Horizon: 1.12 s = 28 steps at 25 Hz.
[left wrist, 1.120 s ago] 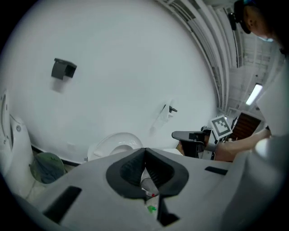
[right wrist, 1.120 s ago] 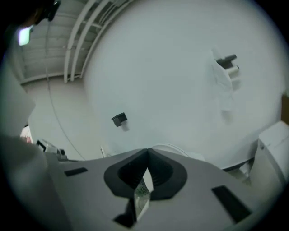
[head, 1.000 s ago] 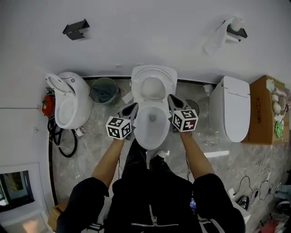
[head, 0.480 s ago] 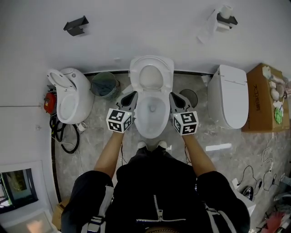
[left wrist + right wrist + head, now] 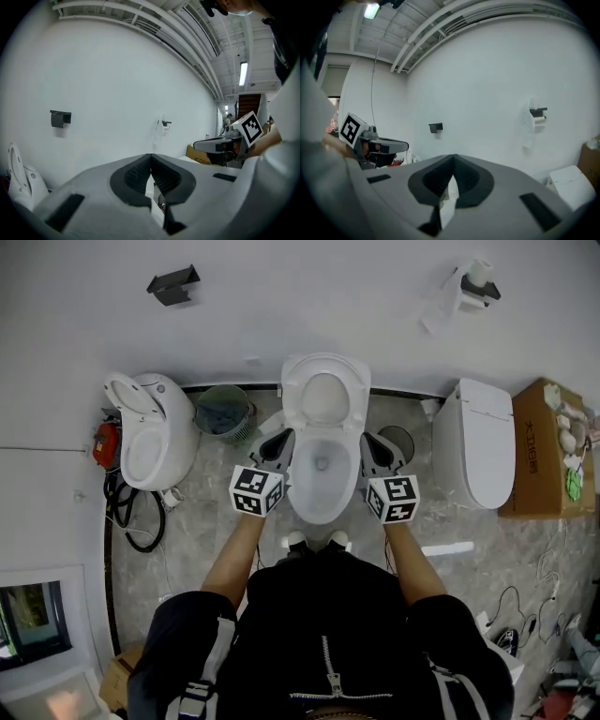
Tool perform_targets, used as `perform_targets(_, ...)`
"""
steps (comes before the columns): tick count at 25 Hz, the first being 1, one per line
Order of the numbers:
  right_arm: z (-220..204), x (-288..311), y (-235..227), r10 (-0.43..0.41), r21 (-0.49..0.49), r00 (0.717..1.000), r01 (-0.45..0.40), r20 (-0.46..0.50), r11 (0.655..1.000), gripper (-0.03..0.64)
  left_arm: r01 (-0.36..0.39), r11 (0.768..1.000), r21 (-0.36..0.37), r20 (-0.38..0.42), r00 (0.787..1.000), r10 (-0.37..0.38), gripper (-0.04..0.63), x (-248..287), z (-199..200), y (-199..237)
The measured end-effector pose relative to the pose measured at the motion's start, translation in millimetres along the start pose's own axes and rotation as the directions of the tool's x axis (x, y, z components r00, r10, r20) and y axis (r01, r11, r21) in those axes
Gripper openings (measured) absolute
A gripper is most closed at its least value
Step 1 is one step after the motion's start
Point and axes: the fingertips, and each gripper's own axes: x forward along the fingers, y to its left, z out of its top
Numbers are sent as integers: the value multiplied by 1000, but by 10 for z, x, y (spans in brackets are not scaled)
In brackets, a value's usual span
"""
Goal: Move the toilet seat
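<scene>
The white toilet bowl [image 5: 322, 474] stands in the middle of the head view. Its seat and lid [image 5: 325, 395] are raised against the wall behind it. My left gripper [image 5: 281, 440] hangs by the bowl's left rim, and my right gripper [image 5: 372, 442] by its right rim. Both are shut, with nothing between the pads. In the left gripper view the jaws [image 5: 151, 158] meet and point at the white wall, with the right gripper [image 5: 220, 144] off to the side. In the right gripper view the jaws [image 5: 453, 161] are also closed and empty.
A second toilet [image 5: 145, 442] with its lid up stands at the left, beside a round waste bin [image 5: 223, 413]. At the right are a closed toilet [image 5: 473, 460] and a cardboard box [image 5: 542, 460]. The wall carries a paper holder [image 5: 473, 282] and a black bracket [image 5: 173, 284]. Cables [image 5: 127, 517] lie on the floor.
Both grippers stay shut either side of the bowl and have drawn back a little toward me. My legs have pulled back from the bowl's front, and the view has shifted slightly.
</scene>
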Motion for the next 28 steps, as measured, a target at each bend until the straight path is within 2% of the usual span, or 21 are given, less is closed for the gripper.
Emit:
perform_targets(11,73,39,224,-7,-41,1000,7,7,999,0,5,1000,-5,14,1000,-5,3,-110,29,101)
perform_targets(28,58,32,241,-8,-30,1000,8,14,1000,0,-9,1000,-19,14,1000,9,3,-143,20,129)
